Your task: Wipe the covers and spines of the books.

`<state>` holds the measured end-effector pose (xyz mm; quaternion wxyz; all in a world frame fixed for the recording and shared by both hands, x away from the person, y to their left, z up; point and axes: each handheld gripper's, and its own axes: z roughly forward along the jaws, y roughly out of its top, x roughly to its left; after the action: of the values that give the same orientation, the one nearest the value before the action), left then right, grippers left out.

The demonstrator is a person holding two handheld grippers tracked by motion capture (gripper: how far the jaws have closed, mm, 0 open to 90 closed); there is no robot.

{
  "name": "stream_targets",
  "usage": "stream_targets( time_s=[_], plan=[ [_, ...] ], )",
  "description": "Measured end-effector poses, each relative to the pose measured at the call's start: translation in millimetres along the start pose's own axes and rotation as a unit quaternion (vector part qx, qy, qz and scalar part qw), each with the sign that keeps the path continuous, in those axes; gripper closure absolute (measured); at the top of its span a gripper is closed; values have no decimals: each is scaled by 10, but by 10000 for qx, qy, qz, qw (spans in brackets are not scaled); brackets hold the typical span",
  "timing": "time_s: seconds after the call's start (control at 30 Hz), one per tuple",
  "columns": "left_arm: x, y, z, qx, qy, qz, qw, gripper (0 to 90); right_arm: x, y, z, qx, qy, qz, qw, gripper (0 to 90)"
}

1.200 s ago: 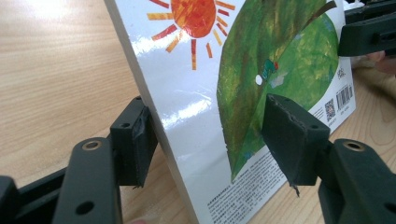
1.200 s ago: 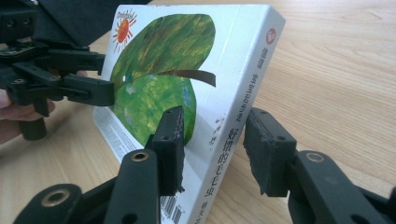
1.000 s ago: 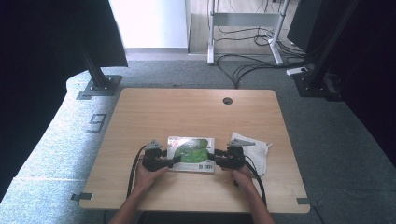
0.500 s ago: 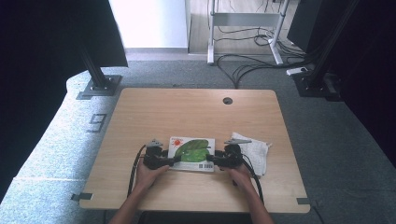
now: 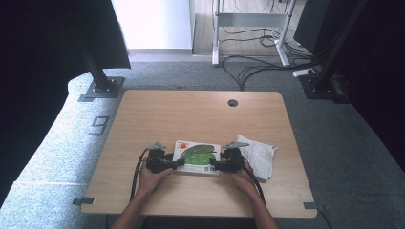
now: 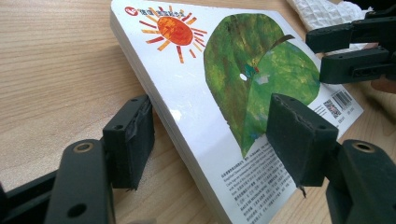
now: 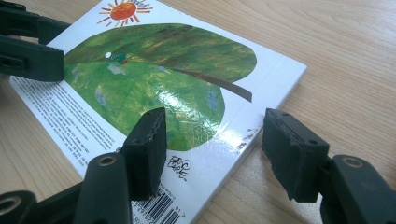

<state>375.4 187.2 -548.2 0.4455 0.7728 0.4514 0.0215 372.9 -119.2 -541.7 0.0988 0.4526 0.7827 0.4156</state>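
The book [image 5: 197, 156] is laid flat near the counter's [image 5: 200, 114] front edge. The left gripper [image 6: 205, 140] and right gripper [image 7: 212, 149] are spread open across its ends, the right having just opened; lifting remains undone.

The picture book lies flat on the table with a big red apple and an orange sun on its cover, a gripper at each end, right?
Not an apple: the picture book shows a big green leaf, as the left gripper view makes plain. The rest holds: orange sun, flat on the table, left gripper and right gripper at its ends.
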Motion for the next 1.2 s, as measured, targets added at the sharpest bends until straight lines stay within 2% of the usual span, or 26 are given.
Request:
stream_targets(
  time_s=[0.2, 0.23, 0.27, 0.3, 0.33, 0.5, 0.73, 0.97, 1.2],
  plan=[
    [-20, 10, -6, 61, 79, -17, 9999, 322, -3, 0, 2, -11, -62, 50, 10000, 380],
    [-43, 12, -14, 75, 321, 132, 9994, 308, -1, -1, 1, -11, -72, 67, 10000, 377],
    [-78, 10, -24, 62, 637, 353, 9973, 337, -3, -3, 0, -16, -96, 50, 9999, 377],
    [-86, 13, -37, 46, 608, 353, 9975, 336, -2, -7, 2, -1, -119, 37, 9999, 375],
    [-86, 17, -43, 29, 459, 282, 9985, 338, -6, -12, 3, -2, -100, 38, 9999, 374],
    [-107, 18, -41, 62, 515, 351, 9980, 332, -7, -19, -8, -49, -93, 71, 9999, 370],
    [-93, 19, -126, -102, 529, 308, 9981, 329, -12, -18, -112, -257, -119, 90, 9996, 363],
    [-138, -14, -248, -289, 489, 417, 9975, 330, 100, -59, -297, -726, -298, -303, 9965, 361],
    [-195, -121, -359, -271, 471, 566, 9969, 325, 175, -158, -512, -926, -297, -479, 9941, 339]
  ],
)
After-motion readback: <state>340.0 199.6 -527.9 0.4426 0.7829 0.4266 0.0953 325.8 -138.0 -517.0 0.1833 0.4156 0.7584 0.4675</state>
